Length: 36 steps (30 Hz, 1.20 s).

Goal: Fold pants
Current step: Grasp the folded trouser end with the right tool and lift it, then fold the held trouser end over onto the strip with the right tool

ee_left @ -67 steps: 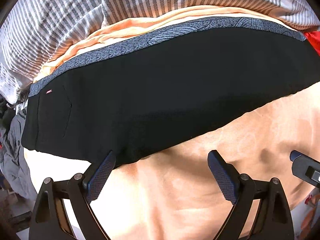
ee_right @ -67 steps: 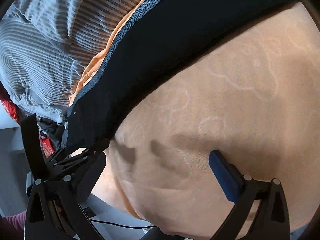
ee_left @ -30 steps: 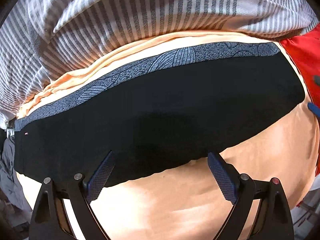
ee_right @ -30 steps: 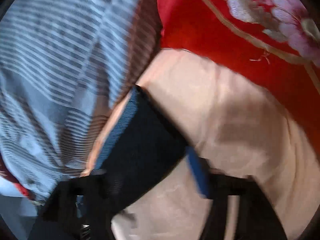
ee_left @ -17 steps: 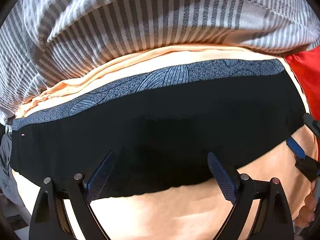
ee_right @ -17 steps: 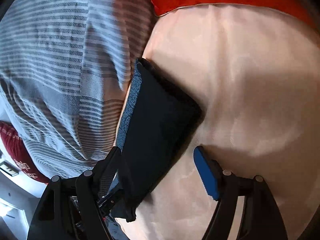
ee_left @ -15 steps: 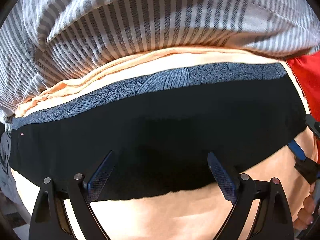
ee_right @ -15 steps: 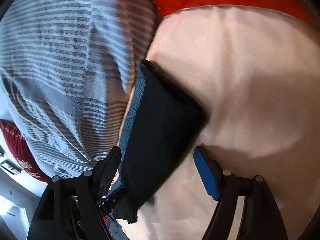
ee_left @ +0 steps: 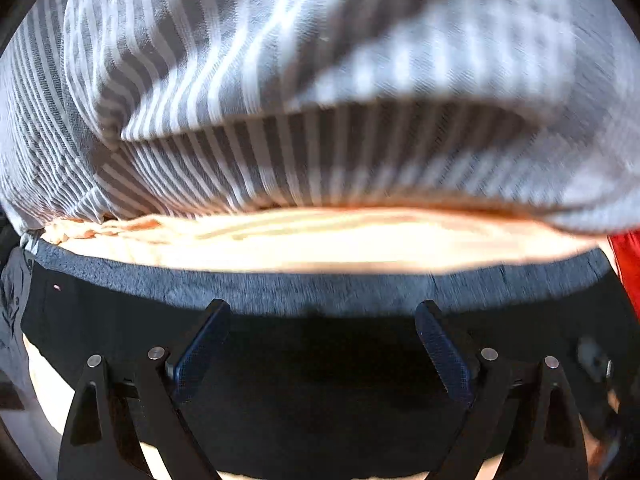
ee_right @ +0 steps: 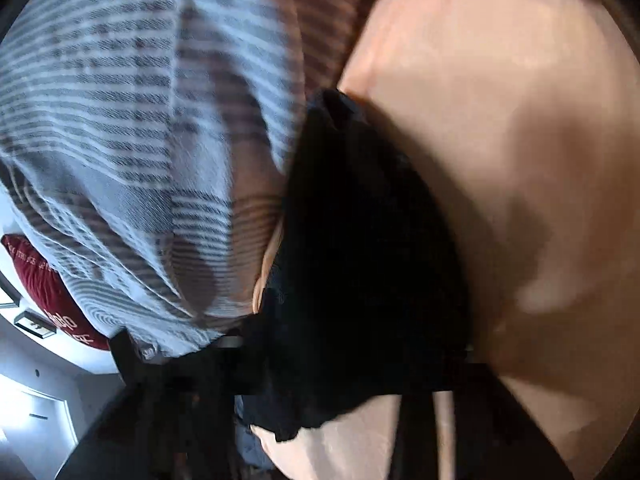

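Black pants (ee_left: 320,392) with grey waistband lie under the wide-spread left hand-held gripper (ee_left: 320,344); right's state unclear.

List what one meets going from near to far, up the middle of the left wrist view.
left gripper → black pants → grey patterned band of the pants → peach bedsheet → grey striped blanket

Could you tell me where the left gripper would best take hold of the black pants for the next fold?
Probably the grey waistband strip of the black pants, approached from the near side. It lies flat as a firm long edge just ahead of the open left gripper.
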### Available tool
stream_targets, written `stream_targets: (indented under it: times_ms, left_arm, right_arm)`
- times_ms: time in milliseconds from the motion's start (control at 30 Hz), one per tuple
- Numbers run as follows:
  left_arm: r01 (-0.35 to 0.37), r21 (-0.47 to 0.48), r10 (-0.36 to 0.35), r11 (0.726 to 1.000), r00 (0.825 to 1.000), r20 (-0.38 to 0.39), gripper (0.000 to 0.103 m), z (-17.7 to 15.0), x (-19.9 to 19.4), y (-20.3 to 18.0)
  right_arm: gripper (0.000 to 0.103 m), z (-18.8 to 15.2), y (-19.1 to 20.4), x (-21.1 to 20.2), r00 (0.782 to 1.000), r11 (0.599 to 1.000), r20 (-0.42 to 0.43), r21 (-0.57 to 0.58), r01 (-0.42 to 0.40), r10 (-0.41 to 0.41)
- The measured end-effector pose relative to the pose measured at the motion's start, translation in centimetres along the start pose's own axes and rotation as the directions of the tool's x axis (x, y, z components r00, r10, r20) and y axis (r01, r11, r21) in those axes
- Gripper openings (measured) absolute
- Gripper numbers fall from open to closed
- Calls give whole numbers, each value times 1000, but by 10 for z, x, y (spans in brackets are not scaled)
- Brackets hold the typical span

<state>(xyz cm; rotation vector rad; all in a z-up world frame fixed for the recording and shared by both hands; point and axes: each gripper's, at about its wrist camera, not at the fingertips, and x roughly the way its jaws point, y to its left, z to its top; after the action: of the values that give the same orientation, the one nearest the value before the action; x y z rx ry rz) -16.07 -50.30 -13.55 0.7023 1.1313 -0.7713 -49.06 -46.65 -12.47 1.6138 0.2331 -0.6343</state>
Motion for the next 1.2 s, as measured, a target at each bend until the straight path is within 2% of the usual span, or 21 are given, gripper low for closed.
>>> stream_targets:
  times_ms: [200, 233, 267, 300, 367, 467, 567, 633, 733, 800, 833, 967, 1100, 1200]
  left_arm:
    - [-82, 47, 84, 996, 995, -43, 94, -6, 51, -11]
    - [-80, 52, 82, 995, 996, -33, 98, -8, 57, -11]
    - [-89, 50, 89, 995, 996, 3, 103, -10, 57, -11]
    - [-96, 60, 95, 994, 995, 19, 103, -9, 58, -9]
    - [-75, 59, 76, 995, 997, -2, 103, -7, 54, -3]
    - [-85, 49, 86, 995, 996, -16, 103, -10, 39, 11]
    - [-43, 31, 44, 999, 999, -31, 103, -31, 18, 27]
    - [-44, 59, 46, 997, 998, -37, 103, -52, 11, 31]
    - [-57, 116, 67, 992, 995, -79, 103, -80, 27, 30]
    - [-41, 98, 43, 994, 999, -18, 103, -87, 25, 36]
    - [-31, 100, 33, 994, 999, -16, 103, -87, 25, 39]
    - [30, 90, -24, 996, 998, -66, 103, -83, 17, 62]
    - [65, 71, -63, 995, 998, -20, 103, -83, -7, 112]
    - [58, 71, -59, 996, 998, 20, 103, -86, -24, 160]
  right_arm:
    - [18, 0, 0, 2, 999, 1000, -34, -18, -13, 12]
    - [18, 1, -1, 4, 999, 1000, -39, -17, -3, 2]
    - [20, 2, -3, 7, 999, 1000, -48, -11, 6, -6]
    - [20, 3, -6, 10, 998, 1000, -60, 3, 17, -17]
    - [20, 3, -10, 13, 997, 999, -67, 14, 32, -31]
    - [16, -3, 5, 9, 999, 999, -44, -30, 26, -28]
    - [16, -9, 29, 5, 999, 996, -44, -88, 13, -16]
    - [16, -15, 49, 2, 999, 991, -48, -137, 3, -10]
    - [16, -28, 77, 2, 998, 979, -55, -203, -9, -2]
    - [16, -39, 95, 6, 998, 968, -61, -251, -4, -11]
    - [16, -46, 106, 8, 998, 960, -63, -279, 1, -20]
    - [16, -71, 144, 19, 996, 922, -46, -383, 57, -80]
    - [16, -105, 183, 42, 984, 855, -19, -498, 144, -177]
    - [16, -136, 207, 71, 970, 803, -7, -562, 196, -242]
